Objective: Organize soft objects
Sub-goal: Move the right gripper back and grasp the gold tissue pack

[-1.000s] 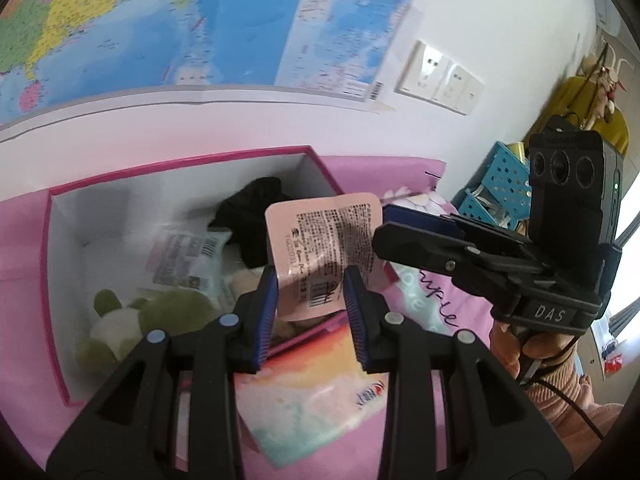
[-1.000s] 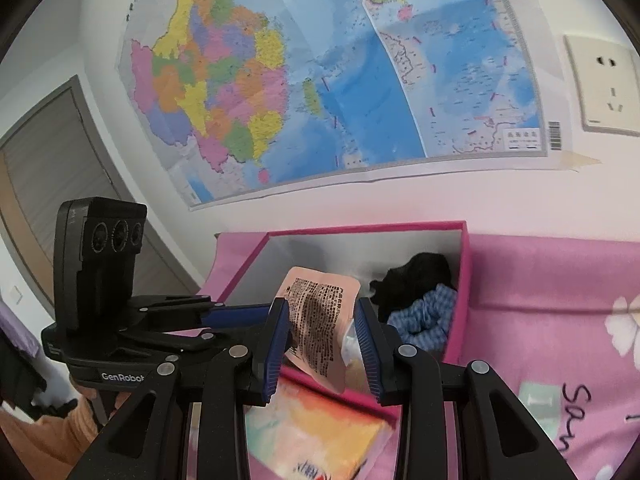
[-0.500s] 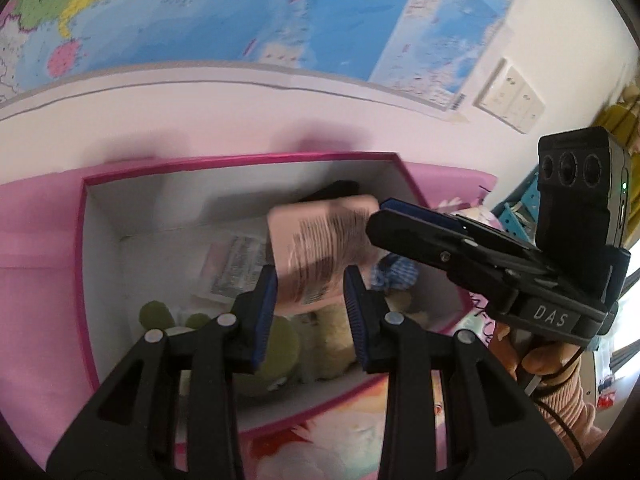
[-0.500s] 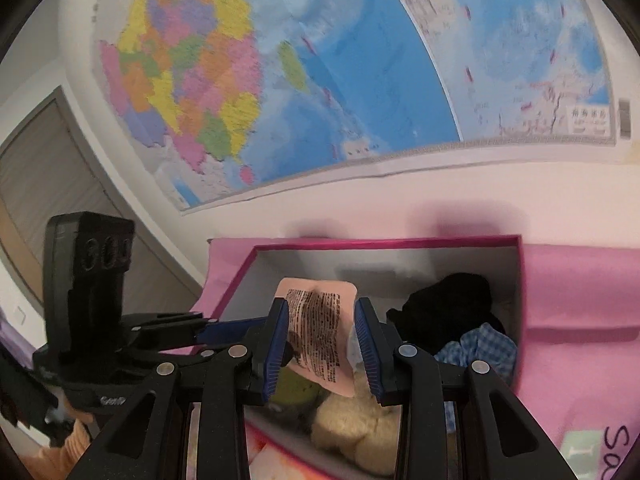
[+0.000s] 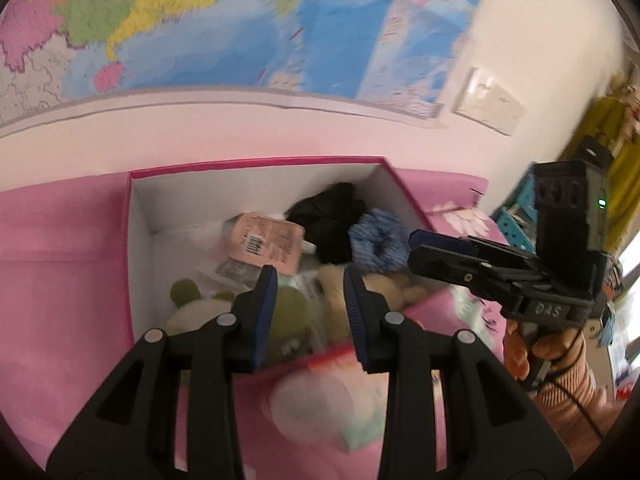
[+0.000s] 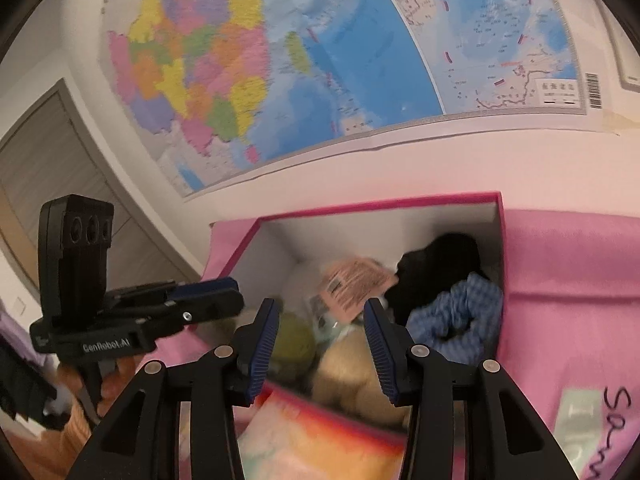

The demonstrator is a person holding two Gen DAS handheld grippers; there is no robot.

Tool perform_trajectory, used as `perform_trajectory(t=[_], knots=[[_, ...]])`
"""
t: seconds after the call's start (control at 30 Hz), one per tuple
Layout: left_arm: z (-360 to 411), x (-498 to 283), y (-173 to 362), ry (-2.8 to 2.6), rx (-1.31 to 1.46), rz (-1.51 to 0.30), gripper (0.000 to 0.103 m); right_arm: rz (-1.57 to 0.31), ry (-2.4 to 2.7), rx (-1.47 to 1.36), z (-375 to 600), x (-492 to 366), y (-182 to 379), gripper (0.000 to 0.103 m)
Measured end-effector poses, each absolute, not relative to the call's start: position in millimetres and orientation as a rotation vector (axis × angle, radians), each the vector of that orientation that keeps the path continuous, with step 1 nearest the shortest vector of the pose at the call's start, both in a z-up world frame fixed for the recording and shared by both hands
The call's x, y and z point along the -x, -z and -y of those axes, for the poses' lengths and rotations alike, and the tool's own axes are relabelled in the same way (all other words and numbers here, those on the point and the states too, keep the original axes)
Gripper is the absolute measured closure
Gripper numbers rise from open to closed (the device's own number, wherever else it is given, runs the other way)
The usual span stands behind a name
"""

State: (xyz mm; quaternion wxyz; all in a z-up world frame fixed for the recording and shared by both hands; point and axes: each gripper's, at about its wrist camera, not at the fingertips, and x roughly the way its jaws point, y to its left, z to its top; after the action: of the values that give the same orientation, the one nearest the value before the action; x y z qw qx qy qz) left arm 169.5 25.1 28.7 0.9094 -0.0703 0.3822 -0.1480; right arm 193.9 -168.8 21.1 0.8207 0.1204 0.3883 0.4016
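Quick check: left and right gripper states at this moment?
Left gripper: jaws apart, holding nothing.
Right gripper: jaws opening, nothing between them; the peach printed sachet lies in the pink-rimmed box.

Home bedroom: wall map (image 6: pixel 304 64), pink bedspread (image 5: pixel 60 280).

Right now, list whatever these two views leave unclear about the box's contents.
- Green plush: left wrist view, partly behind the left tool.
- Beige plush: right wrist view, smeared by motion blur.
- Peach packet: print too small and blurred, both views.
- Colourful pouch: blurred, cut by the lower edge.
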Motion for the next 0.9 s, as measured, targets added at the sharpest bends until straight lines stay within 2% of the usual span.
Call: perform_trajectory(t=[0.17,0.33,0.63,0.9], knots=[[-17,-122,-38,0.370,0.124,-0.737,0.066,-0.815,-0.935,-0.234,183,-151,-30,0.058],[-5,-74,-29,0.444,0.089,-0.727,0.060,-0.849,-1.008,-0.210,195,-102,-23,0.055],[-3,-18,40,0.511,0.149,-0.930,0.060,-1.063,-1.076,-0.159,192,-31,27,0.054],[6,21,71,0.575,0.158,-1.044,0.060,-1.174,-1.118,-0.176,191,9,54,0.054]])
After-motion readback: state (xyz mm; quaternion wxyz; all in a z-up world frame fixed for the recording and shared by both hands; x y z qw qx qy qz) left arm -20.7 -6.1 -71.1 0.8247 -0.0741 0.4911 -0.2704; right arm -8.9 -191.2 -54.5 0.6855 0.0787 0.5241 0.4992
